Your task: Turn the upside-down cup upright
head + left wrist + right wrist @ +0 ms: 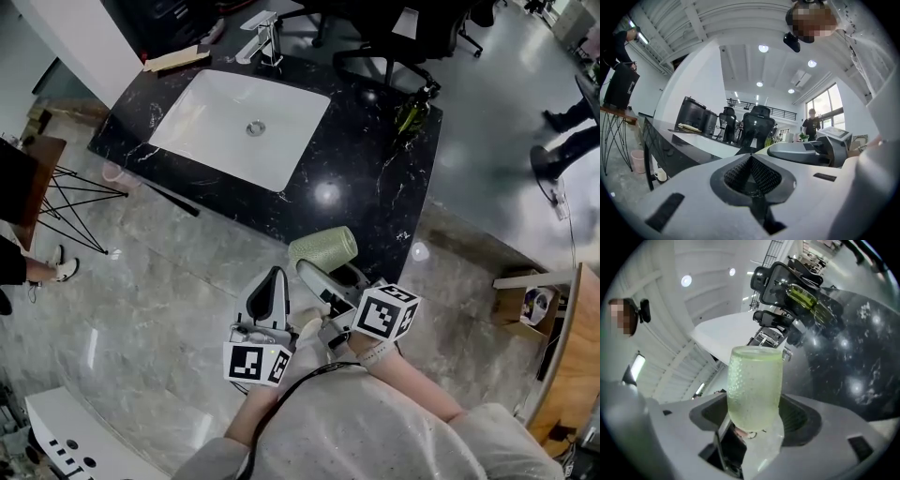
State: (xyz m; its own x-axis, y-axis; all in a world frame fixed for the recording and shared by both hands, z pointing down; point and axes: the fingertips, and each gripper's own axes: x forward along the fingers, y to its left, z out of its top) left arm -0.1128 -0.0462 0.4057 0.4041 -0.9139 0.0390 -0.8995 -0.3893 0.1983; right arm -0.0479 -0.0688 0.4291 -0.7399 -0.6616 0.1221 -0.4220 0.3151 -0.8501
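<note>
A pale green dimpled cup (323, 250) hangs tipped on its side just above the front edge of the black marble counter (375, 178). My right gripper (330, 269) is shut on it. In the right gripper view the cup (754, 383) stands out between the jaws of the right gripper (754, 416), with its far end toward the sink. Whether that end is the rim or the base I cannot tell. My left gripper (271, 283) is held back near the body, off the counter. The left gripper (752, 176) has its pads together with nothing between them.
A white sink (239, 127) with a chrome faucet (265, 37) is set in the counter. A green bottle (412, 111) stands at the counter's far right, with office chairs (394, 47) behind. A wire-legged table (28, 178) stands left. A person's legs (567, 141) show at far right.
</note>
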